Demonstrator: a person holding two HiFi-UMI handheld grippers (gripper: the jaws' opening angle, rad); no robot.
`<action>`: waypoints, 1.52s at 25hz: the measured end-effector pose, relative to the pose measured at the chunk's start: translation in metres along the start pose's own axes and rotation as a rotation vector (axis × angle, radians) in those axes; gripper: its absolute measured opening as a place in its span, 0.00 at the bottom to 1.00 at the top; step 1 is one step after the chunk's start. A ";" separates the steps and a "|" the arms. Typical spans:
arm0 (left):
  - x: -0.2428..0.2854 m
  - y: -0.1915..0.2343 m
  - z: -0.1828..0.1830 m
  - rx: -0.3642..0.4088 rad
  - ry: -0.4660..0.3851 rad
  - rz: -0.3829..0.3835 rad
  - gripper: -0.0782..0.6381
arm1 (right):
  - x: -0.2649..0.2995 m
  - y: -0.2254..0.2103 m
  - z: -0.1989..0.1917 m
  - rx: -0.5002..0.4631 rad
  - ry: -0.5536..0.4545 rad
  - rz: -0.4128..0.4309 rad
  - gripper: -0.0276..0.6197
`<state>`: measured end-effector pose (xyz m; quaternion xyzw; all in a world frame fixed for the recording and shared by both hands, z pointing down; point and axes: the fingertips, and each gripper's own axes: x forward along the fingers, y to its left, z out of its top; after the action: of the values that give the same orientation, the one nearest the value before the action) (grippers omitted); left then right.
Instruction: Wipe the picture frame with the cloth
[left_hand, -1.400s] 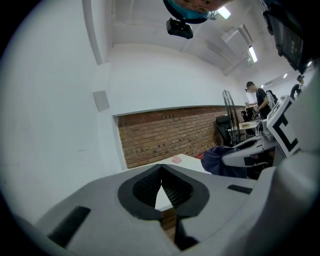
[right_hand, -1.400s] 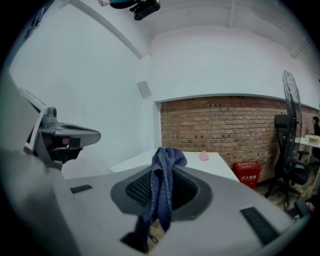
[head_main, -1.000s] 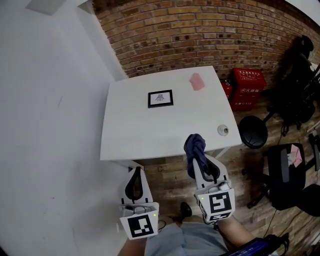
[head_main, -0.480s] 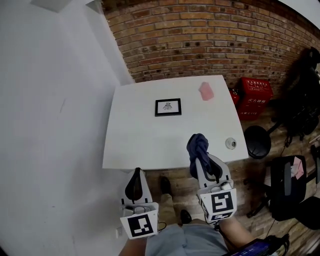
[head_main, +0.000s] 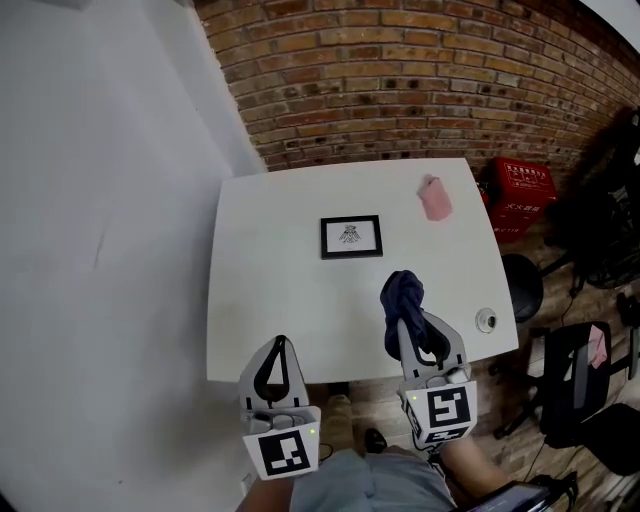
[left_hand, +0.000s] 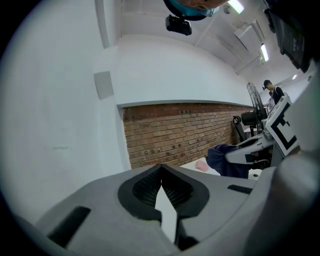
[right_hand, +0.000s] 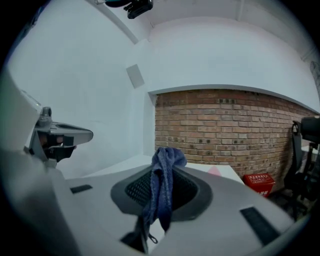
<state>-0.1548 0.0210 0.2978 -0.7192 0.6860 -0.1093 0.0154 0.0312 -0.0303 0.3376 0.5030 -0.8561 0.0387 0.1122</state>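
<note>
Brick wall (head_main: 430, 80) backs the white table (head_main: 270, 300), at whose near edge my left gripper (head_main: 281, 343) hangs closed and empty and my right gripper (head_main: 402, 325) clamps the dark blue cloth (head_main: 402, 292), well apart from the black picture frame (head_main: 351, 237) lying flat near the table's middle.

**Q:** Which non-task items lie on the white bench (head_main: 262, 300)?

**A:** Two. A pink item (head_main: 435, 200) lies near the far right corner. A small round white object (head_main: 486, 320) sits at the near right edge. They are well apart.

**Q:** What surrounds the bench?

**A:** A brick wall (head_main: 400, 90) stands behind it and a white wall (head_main: 100, 250) to the left. To the right, on the wooden floor (head_main: 372, 398), stand a red crate (head_main: 520, 190), a black round stool (head_main: 522, 287) and a black chair (head_main: 570, 385).
</note>
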 end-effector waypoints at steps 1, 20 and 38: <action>0.012 0.008 0.000 -0.001 0.002 -0.006 0.12 | 0.013 0.000 0.002 0.004 0.006 -0.007 0.16; 0.148 0.090 0.023 -0.051 -0.056 -0.082 0.12 | 0.144 0.009 0.069 -0.062 -0.005 -0.064 0.16; 0.183 0.081 -0.021 -0.056 0.080 -0.032 0.12 | 0.206 0.022 0.023 -0.003 0.122 0.103 0.16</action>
<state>-0.2317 -0.1619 0.3293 -0.7252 0.6774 -0.1188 -0.0340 -0.0880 -0.1995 0.3637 0.4546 -0.8726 0.0736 0.1626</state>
